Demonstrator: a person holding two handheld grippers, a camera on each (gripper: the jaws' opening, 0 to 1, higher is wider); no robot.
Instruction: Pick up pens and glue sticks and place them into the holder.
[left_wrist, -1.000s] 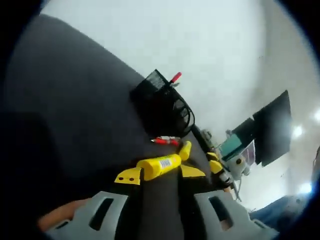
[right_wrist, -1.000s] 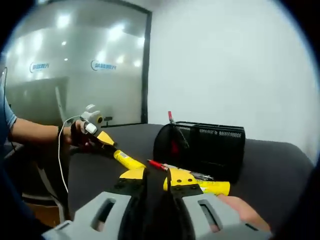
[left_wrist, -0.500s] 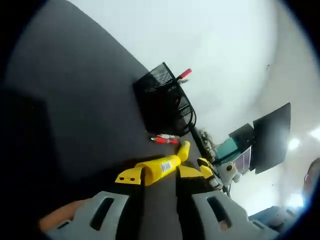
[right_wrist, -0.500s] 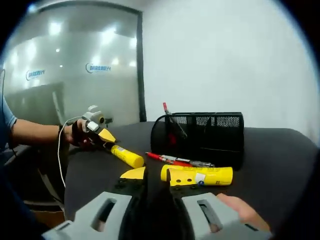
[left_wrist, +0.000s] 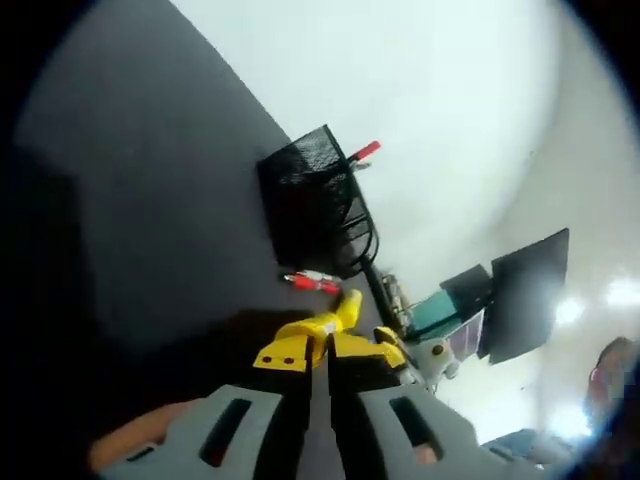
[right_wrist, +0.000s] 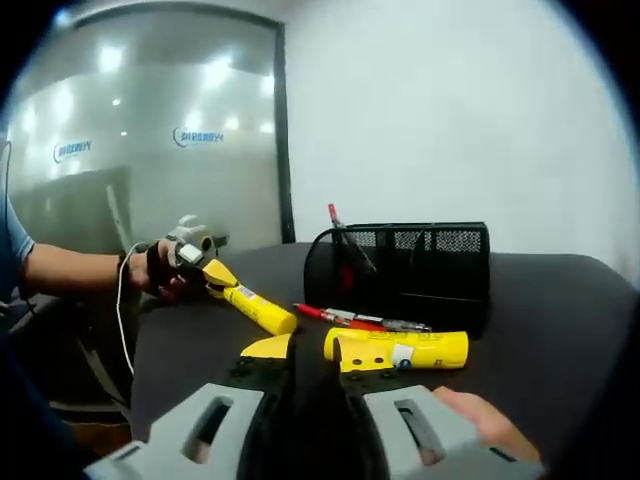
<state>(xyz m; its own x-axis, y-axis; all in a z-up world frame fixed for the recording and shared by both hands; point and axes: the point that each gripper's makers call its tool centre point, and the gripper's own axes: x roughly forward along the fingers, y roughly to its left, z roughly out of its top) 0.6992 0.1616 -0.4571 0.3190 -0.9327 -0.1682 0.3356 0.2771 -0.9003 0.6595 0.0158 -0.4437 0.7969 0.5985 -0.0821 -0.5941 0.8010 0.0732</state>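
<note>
A yellow glue stick (right_wrist: 258, 310) is pinched in the left hand-held gripper (right_wrist: 218, 277), whose yellow jaws close on its upper end, so that it hangs slanted above the desk (right_wrist: 560, 330) in front of the holder (right_wrist: 405, 272). In the left gripper view the same glue stick (left_wrist: 322, 325) juts forward from between the jaws of that hand-held gripper (left_wrist: 318, 352), pointing towards the black mesh holder (left_wrist: 312, 205).

A second glue stick (right_wrist: 397, 349) lies flat on the desk just in front of the holder, and a red pen (right_wrist: 355, 319) lies between it and the holder's foot. Another red pen (right_wrist: 335, 226) already stands in the holder's rounded side compartment, its cap poking above the rim.

The right hand-held gripper (right_wrist: 312, 350) hovers just short of the lying glue stick; its jaws are pressed almost together with nothing between them.

The step in hand looks like carrying the first glue stick to the holder. Next, the left hand-held gripper needs to rise over the holder's rim, tip the stick upright above an open compartment and let go. For the right one, the jaws would have to spread before closing across the lying stick, which may roll if nudged.
</note>
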